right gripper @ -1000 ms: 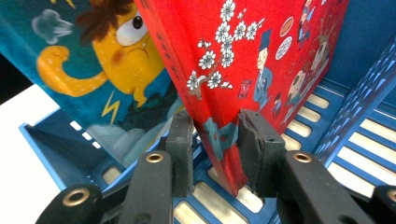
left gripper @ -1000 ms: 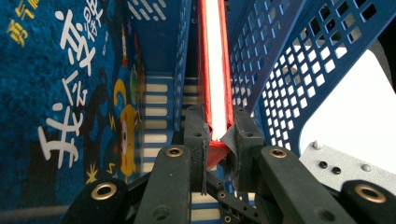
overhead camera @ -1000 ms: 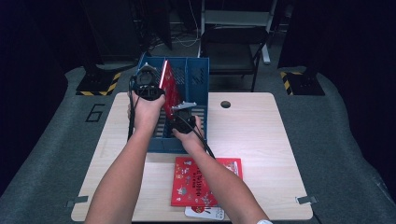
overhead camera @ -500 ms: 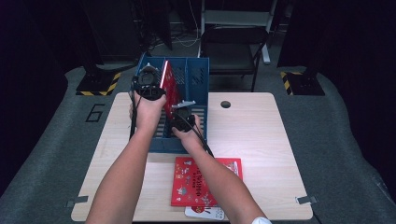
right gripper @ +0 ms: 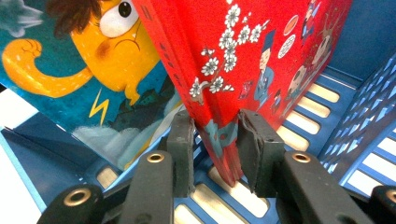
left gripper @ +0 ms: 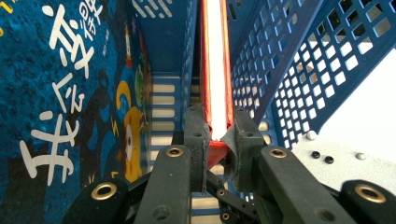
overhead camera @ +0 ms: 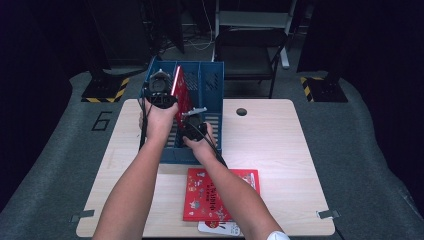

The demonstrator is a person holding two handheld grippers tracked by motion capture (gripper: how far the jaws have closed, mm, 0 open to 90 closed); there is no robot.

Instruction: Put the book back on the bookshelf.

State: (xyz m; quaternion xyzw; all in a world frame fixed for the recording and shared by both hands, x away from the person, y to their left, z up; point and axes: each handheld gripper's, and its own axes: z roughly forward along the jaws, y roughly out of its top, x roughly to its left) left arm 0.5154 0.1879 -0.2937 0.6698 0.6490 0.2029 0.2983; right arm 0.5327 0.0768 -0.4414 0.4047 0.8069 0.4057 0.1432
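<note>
A red picture book (overhead camera: pixel 181 92) stands upright in the middle compartment of a blue perforated file rack (overhead camera: pixel 212 82) at the table's far side. My left gripper (overhead camera: pixel 162 94) is at the book's top. In the left gripper view its jaws (left gripper: pixel 217 135) are shut on the red book's edge (left gripper: pixel 215 56), white pages showing between the covers. My right gripper (overhead camera: pixel 192 124) is lower, at the near end. Its jaws (right gripper: pixel 217 142) are shut across the red book's spine (right gripper: pixel 219 84) just above the rack's slatted floor (right gripper: pixel 322 93).
A blue book with a yellow cartoon figure (right gripper: pixel 70 60) leans in the rack's neighbouring compartment, close beside the red one. A second red book (overhead camera: pixel 220 195) lies flat near the table's front edge, over a white item (overhead camera: pixel 220 228). A cable hole (overhead camera: pixel 241 111) is right of the rack.
</note>
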